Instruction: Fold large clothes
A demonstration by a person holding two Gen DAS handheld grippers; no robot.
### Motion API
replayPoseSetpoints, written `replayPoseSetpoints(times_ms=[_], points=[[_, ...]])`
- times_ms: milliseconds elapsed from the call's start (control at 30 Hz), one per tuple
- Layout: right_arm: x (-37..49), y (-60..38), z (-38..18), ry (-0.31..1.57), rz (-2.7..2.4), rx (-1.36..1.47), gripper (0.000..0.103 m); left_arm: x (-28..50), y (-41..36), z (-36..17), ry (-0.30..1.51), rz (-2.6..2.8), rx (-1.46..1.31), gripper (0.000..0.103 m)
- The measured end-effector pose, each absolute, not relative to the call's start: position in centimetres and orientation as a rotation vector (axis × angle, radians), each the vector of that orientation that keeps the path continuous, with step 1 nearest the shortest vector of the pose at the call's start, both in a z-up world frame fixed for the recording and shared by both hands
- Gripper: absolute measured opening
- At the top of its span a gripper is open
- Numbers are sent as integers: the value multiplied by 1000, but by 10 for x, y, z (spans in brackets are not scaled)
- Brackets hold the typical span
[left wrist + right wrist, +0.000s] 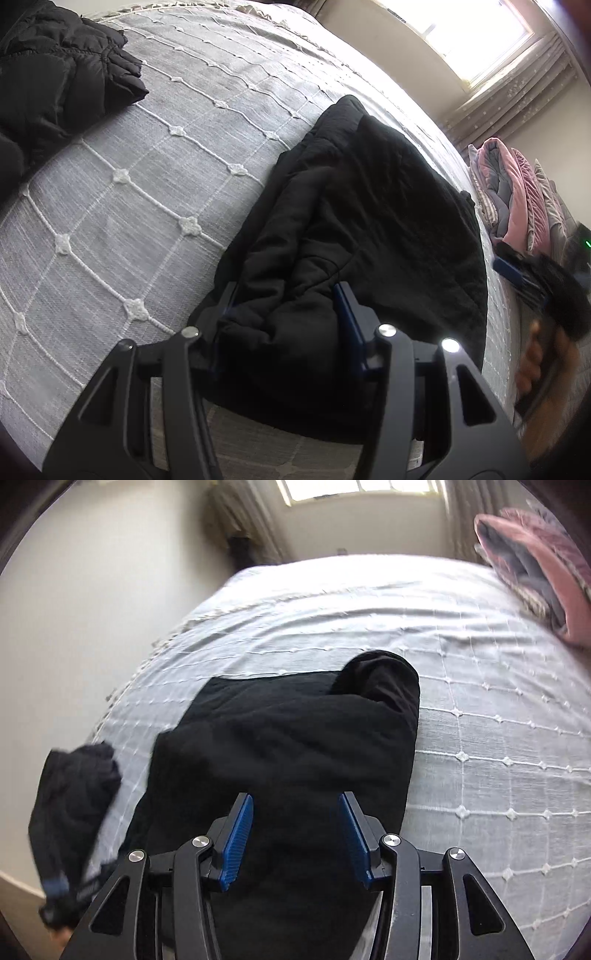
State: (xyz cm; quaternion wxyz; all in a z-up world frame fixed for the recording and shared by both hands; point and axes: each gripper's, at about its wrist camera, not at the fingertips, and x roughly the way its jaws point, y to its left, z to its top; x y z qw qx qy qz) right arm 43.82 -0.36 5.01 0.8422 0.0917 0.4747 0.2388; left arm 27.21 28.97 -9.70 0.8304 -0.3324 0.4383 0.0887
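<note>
Gripping a bunched fold of the black garment point(354, 229), the left gripper point(286, 314) showed in the left wrist view with its pads pressed into the cloth from both sides, the left pad nearly buried in the fabric and the right blue pad point(347, 325) against the bulge. That garment lay in a long, partly folded heap near the right edge of the bed point(122, 206), over a grey bedspread with a white diamond lattice. A second dark piece, a quilted black jacket point(55, 85), sat well apart at the far left corner of the bed. At the right edge of this view the right gripper point(517, 273) appeared blurred, held by a hand point(543, 365); its jaws could not be read from here. Folded pink and grey bedding point(517, 192) was stacked beyond the bed's right edge, below a bright window point(469, 33).

From the right wrist view, the right gripper point(295, 830) hung above the black garment point(295, 738) with its blue pads point(238, 843) spread apart and nothing between them. The garment stretched away from it toward the middle of the bed point(498, 738), its far end rolled into a rounded lump. Near the bed's left edge the left gripper point(70, 812) was visible only as a dark, blurred shape with cloth at it. The pink bedding point(535, 572) lay at the far right corner.
</note>
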Motion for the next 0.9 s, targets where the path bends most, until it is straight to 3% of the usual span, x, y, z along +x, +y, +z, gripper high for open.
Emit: replayPoseSetpoints(times_ms=[233, 400, 533, 700, 800, 900], points=[[501, 34, -39, 1149, 446, 151, 49, 272, 290, -96, 926, 209, -715, 54], [506, 41, -22, 1171, 436, 60, 51, 271, 288, -95, 927, 220, -719, 54], [515, 37, 14, 1093, 472, 180, 51, 272, 288, -95, 928, 227, -721, 54], [523, 111, 41, 1057, 581, 54, 51, 272, 290, -95, 930, 220, -730, 54], [526, 159, 24, 1092, 613, 9, 50, 272, 293, -95, 927, 214, -738, 54], [528, 193, -27, 1144, 520, -88, 50, 272, 298, -96, 924, 214, -750, 54]])
